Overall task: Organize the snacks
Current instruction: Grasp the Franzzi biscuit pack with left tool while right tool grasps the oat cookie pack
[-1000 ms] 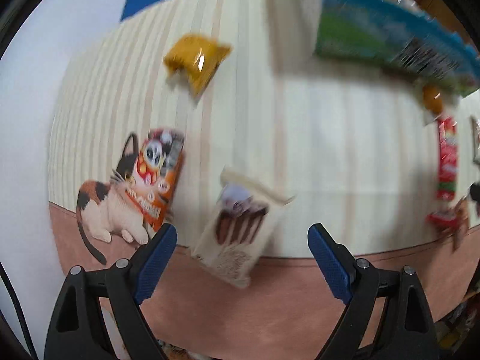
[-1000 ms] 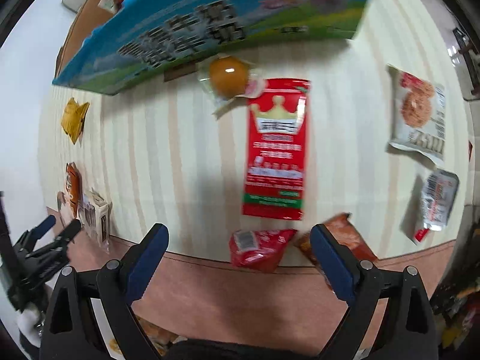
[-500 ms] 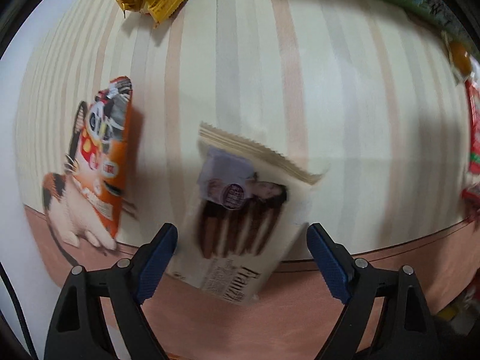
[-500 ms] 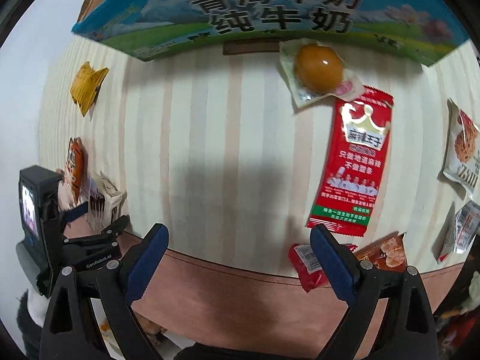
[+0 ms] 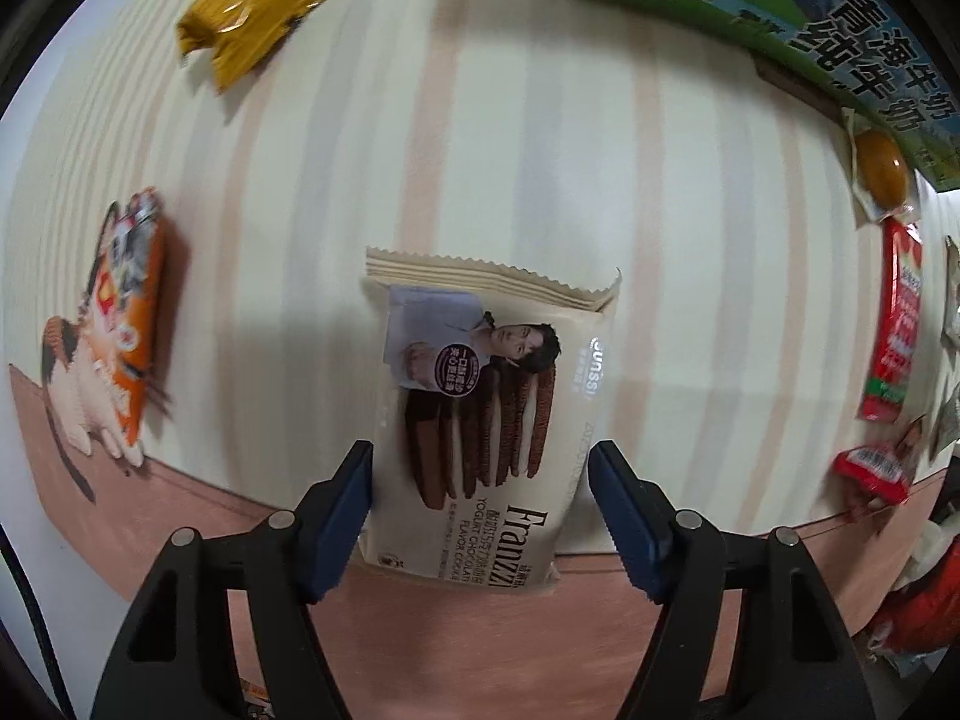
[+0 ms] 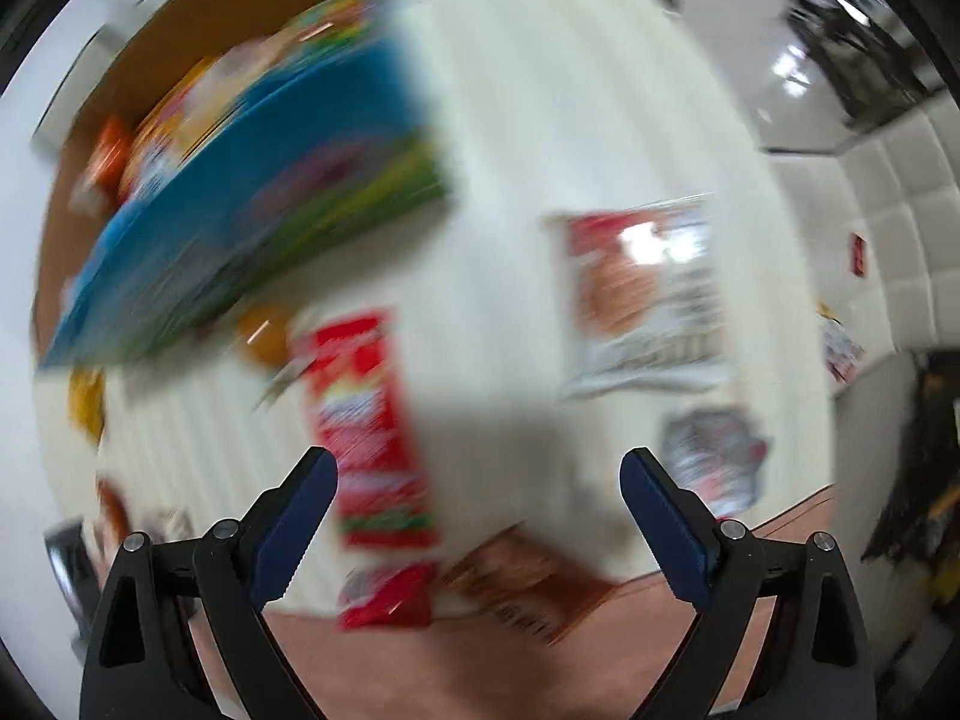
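Straddling the cream rectangular foil pack of chocolate-and-yogurt wafer cookies [image 5: 486, 420], left gripper [image 5: 480, 483] with blue-padded black fingers spread a little wider than the pack, left pad [image 5: 342, 516] at or just beside the pack's left edge, right pad [image 5: 624, 516] just clear of its right edge; contact on the left not certain. Lying flat on the cream-and-peach striped tablecloth [image 5: 600, 180], that pack, zigzag-sealed end pointing away, near end over the brown hem band [image 5: 480, 630]. To the left, an orange snack pouch [image 5: 129, 312] over a printed calico cat; farther off, a crumpled yellow foil packet [image 5: 252, 18]. At upper right, a blue-and-green milk carton box [image 5: 780, 6], with a clear-wrapped brown egg [image 5: 879, 171] just beside it and a long red sachet [image 5: 894, 324] below that. Heavily blurred in the right wrist view: right gripper [image 6: 480, 516] spread wide, gripping nothing, above the tablecloth with the long red sachet [image 6: 369, 426] near its left finger, a small red packet [image 6: 387, 594] and a brown packet [image 6: 522, 582] between the fingers nearer the camera, a white-and-red biscuit bag [image 6: 642, 294] beyond, a silver-and-red wrapper [image 6: 714, 456] just right of the right finger.
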Motion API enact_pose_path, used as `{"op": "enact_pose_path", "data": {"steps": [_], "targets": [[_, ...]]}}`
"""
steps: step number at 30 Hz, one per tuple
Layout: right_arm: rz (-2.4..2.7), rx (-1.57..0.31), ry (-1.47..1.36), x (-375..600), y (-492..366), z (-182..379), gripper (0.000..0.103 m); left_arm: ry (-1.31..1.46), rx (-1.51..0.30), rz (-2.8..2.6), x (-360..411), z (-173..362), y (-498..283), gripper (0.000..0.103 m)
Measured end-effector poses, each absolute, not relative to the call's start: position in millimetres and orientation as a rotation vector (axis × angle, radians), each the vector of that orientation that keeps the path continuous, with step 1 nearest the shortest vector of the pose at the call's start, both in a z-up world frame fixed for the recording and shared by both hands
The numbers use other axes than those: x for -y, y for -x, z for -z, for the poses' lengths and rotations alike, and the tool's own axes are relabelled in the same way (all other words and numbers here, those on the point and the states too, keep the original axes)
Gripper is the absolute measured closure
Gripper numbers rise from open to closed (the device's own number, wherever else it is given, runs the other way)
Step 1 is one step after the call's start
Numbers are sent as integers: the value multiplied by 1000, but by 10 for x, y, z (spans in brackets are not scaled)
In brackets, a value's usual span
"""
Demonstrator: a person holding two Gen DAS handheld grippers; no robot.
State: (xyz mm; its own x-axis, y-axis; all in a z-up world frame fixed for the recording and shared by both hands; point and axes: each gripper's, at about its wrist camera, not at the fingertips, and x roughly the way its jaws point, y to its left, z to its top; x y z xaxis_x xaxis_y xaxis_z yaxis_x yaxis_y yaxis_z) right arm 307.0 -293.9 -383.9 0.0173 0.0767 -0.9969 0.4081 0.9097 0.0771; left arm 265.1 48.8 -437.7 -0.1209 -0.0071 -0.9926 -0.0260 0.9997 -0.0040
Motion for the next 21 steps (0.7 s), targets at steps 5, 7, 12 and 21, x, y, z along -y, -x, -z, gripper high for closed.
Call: {"op": "enact_pose_path", "data": {"steps": [5, 7, 12, 21], "targets": [[377, -1544, -361, 3311, -3296, 4018, 5, 26, -1704, -22, -300, 4426, -2738, 33], [392, -1566, -341, 3335, -3373, 4119, 5, 32, -1708, -26, -297, 4454, -2760, 33], [394, -1616, -292, 3257, -3478, 4324, 5, 60, -1719, -42, -442, 4555, -2806, 33], [421, -1641, -344, 3386, -3365, 4474, 20, 65, -1692, -55, -712, 4605, -2734, 40]]}}
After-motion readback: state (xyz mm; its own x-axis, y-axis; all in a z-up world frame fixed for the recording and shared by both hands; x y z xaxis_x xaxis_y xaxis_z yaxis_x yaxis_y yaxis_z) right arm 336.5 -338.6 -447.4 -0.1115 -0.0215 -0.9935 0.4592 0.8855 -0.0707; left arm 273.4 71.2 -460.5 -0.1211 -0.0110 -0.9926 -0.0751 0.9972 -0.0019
